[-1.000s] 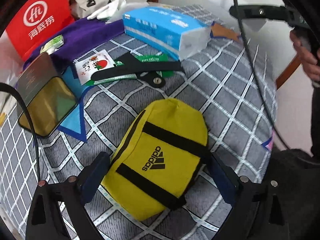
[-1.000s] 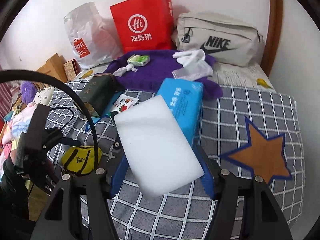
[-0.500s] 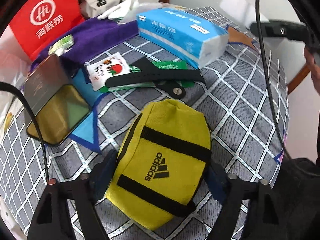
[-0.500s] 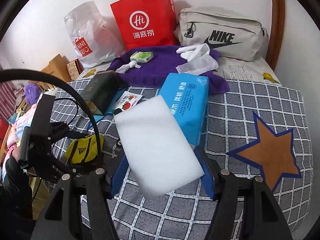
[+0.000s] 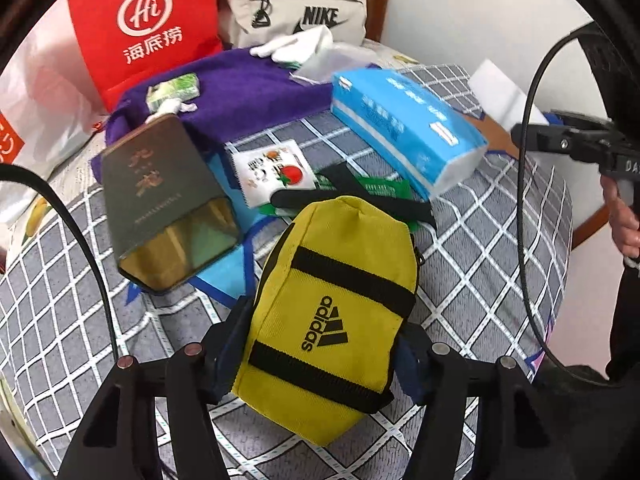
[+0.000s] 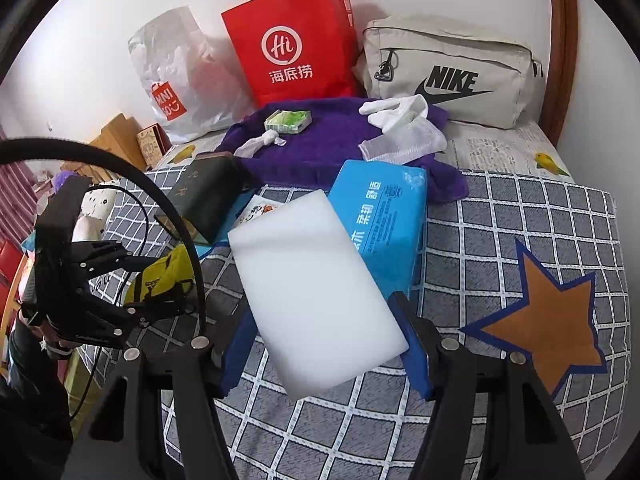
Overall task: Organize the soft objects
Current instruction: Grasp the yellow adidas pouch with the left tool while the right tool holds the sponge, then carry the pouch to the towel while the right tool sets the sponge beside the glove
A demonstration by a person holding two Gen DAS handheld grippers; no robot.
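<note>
A yellow Adidas pouch (image 5: 336, 300) sits between the blue pads of my left gripper (image 5: 320, 344). The jaws are closing, both pads press its sides, and it tilts up off the checked bedspread (image 5: 480, 264). In the right wrist view that pouch (image 6: 164, 276) shows at the far left inside the same gripper. My right gripper (image 6: 320, 320) is shut on a white foam block (image 6: 312, 288), held above the bed. A blue tissue pack (image 6: 384, 216) lies just behind the block.
A dark gift box (image 5: 164, 192), sachets (image 5: 276, 172) and a black strap (image 5: 360, 196) lie beyond the pouch. A purple towel (image 6: 328, 144) carries white socks (image 6: 400, 120) and a green packet. A red paper bag (image 6: 296, 40), a Nike bag (image 6: 452, 72) and a white plastic bag (image 6: 180, 76) line the wall.
The left jaws have narrowed from wide apart onto the yellow pouch, and the pouch has risen and tilted with the gripper. The right gripper still holds the foam block in place.
</note>
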